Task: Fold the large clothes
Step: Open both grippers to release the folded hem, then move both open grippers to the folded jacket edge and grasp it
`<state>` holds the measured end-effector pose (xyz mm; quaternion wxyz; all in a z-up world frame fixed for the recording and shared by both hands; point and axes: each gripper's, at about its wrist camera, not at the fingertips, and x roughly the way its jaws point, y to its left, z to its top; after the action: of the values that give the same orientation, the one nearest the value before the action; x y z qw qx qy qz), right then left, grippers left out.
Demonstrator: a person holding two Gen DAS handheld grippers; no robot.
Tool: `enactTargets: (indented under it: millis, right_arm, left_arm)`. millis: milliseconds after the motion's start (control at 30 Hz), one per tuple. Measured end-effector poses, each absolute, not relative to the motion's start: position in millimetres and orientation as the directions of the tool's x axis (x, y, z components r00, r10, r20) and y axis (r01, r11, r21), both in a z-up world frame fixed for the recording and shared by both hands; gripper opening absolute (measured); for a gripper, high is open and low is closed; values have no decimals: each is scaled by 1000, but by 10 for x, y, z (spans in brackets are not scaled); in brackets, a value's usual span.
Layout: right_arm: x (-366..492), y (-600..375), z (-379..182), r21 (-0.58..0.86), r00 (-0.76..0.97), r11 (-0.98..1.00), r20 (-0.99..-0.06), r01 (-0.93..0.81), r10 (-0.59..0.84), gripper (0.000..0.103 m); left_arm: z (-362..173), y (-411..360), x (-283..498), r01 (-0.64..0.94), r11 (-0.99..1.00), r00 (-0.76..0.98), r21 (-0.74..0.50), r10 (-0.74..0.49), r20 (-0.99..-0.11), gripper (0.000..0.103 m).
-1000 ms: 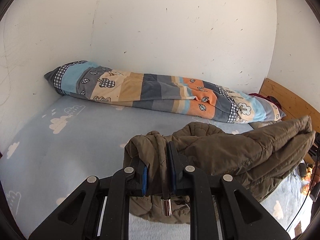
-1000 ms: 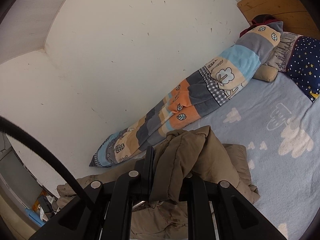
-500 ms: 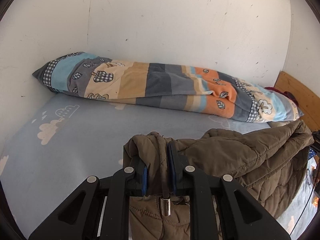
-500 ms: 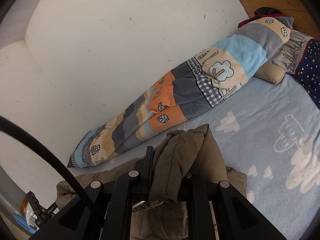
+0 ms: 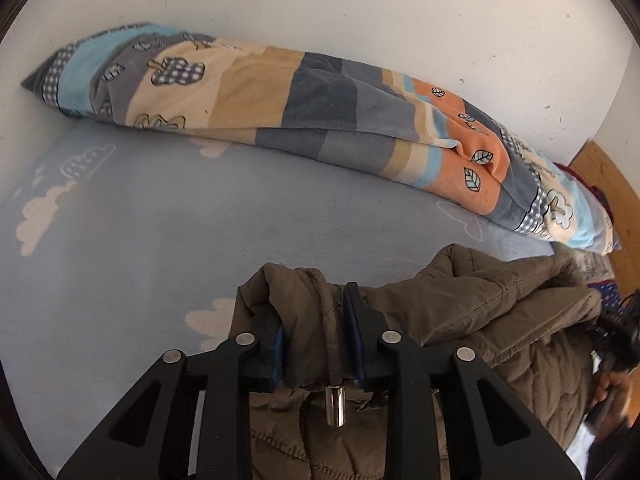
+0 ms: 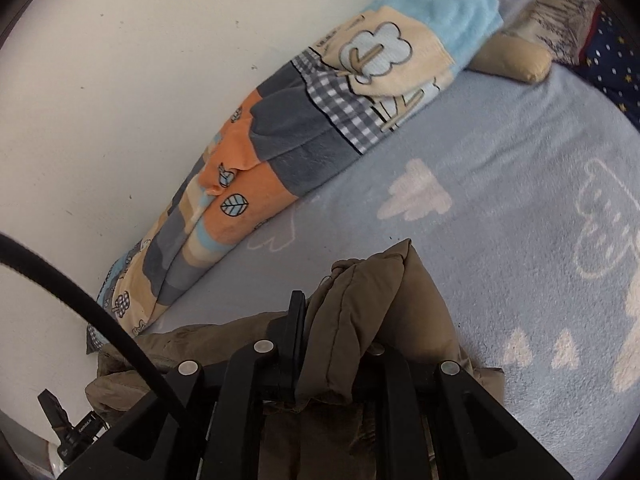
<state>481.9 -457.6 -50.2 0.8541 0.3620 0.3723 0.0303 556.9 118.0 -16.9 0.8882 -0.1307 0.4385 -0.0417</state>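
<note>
Left tool [image 5: 314, 322]: jaws have just been opening, olive-brown quilted padded jacket [image 5: 480, 312] fold still between the pads. Right tool [image 6: 336, 320]: clamped on another jacket fold. Jacket hangs between both over the light-blue cloud-print bed sheet [image 5: 140, 240], near the patchwork rolled blanket [image 5: 320, 112].

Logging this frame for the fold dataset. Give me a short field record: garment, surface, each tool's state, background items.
garment: brown padded jacket, bunched, held up at two spots
surface: light blue cloud-print bedsheet
left tool: jaws have just been opening, jacket fabric and a cord between them
right tool: shut on a jacket fold
background: patchwork blanket roll along white wall; beige pillow
</note>
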Motion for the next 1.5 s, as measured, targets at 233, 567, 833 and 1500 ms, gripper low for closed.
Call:
enactTargets:
  millis: [233,567,833,1500]
  right_arm:
    - [4939,-4664,-576,687,691,677,-624,264,364,16]
    - [4815,-4963,-357,850,733,467,-476,242,486,37]
    - [4566,-5046,207,775,797,610,-470,166,380,56]
    - [5021,-3347,-838,308,431,951,-853,-39,294,31]
  left_arm:
    - [-87,1397,5763,-98,906,579,-411,-284,-764,38]
    - [425,1599,5585,-98,911,694,-401,-227,-683,64]
    - [499,833,5323,162,948,635,-272,-312,-707,64]
    - [-699,-216,5895,115,987,321,-113,-144,-936,71]
